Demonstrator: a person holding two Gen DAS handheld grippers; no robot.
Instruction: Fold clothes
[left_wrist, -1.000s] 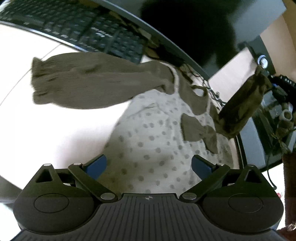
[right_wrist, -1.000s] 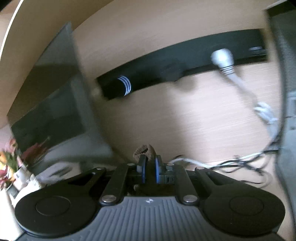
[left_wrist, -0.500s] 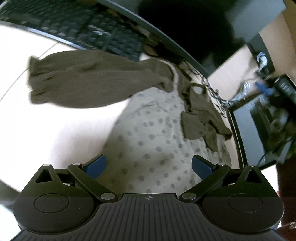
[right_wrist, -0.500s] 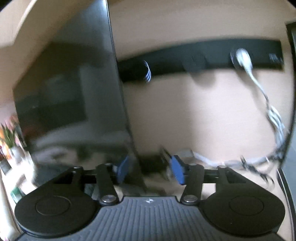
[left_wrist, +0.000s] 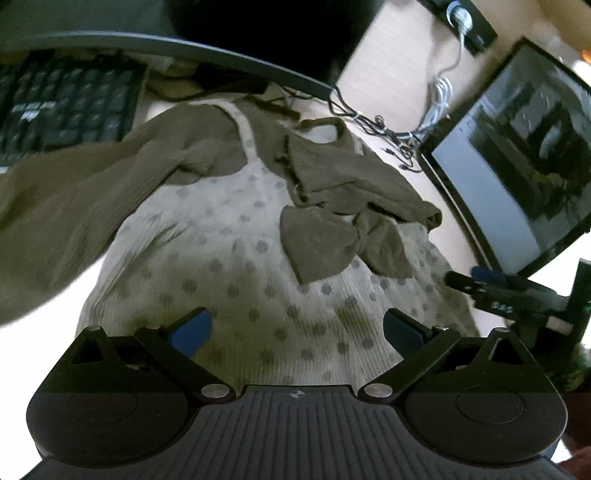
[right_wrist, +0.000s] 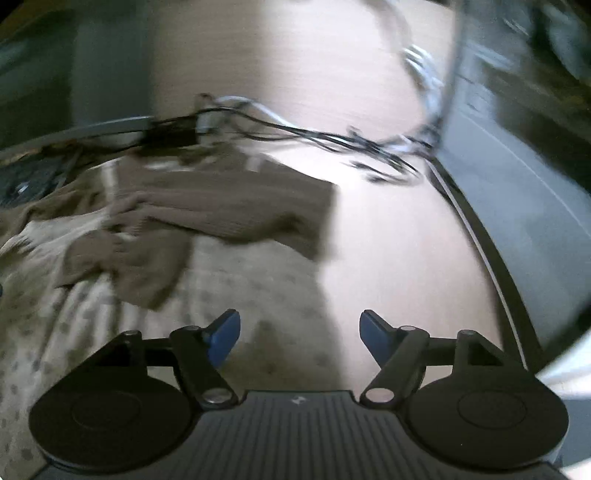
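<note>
**Both sleeves lie across the dotted body; line up before you pinch**

Left wrist view: your left gripper (left_wrist: 297, 326) hovers with its jaws spread wide and nothing between them, over the lower part of the garment (left_wrist: 258, 266), a cream, grey-dotted top with brown knit sleeves, lying flat on the white desk (left_wrist: 44, 332). The right sleeve (left_wrist: 354, 188) lies folded across the chest, its cuff near the brown bow (left_wrist: 332, 247). The left sleeve (left_wrist: 85, 206) stretches out toward the keyboard (left_wrist: 62, 107). If you take the hem next, I'd judge it best to come down straight, catch both layers at the edge, and keep clear of the bow so it doesn't bunch. Your right gripper (left_wrist: 491, 286) shows at the garment's right edge, near the monitor (left_wrist: 517, 177).

Right wrist view: this picture is blurred by motion. Your right gripper (right_wrist: 299, 332) is spread, holding nothing, above the garment's (right_wrist: 92, 295) right margin where cloth meets bare desk (right_wrist: 399, 258). The folded sleeve (right_wrist: 229, 206) lies ahead. Mind the cables (right_wrist: 332, 140) behind the collar; let the blur settle, then match the left hand's height.
</note>
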